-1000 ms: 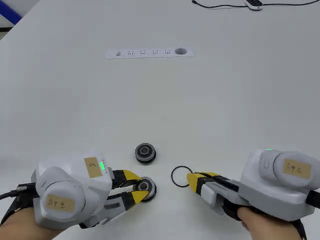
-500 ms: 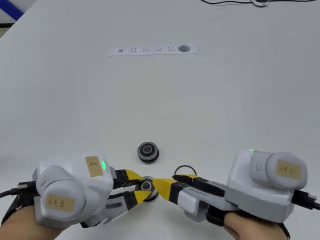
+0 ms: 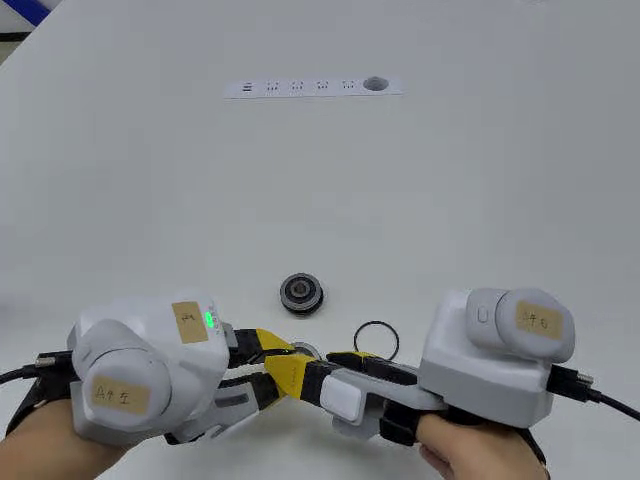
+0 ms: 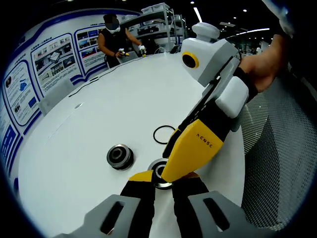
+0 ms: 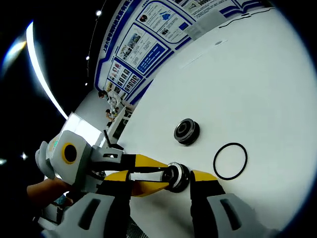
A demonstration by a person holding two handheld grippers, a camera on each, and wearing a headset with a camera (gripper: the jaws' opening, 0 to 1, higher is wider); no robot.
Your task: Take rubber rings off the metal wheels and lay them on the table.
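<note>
Wheel point(image 5: 176, 177) sits by the desk's point(image 3: 450, 180) near edge, clamped in our left claw point(image 4: 161, 180); our right claw point(image 5: 173, 181), jaws spread, straddles it head-on from the opposite side.

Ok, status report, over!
Left gripper shut on wheel. Right gripper open, fingers straddling it. One ring off, on table. Second wheel apart, nothing blocking.

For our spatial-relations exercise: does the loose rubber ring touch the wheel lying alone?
No, the rubber ring lies apart from that wheel, with bare table between them.
</note>
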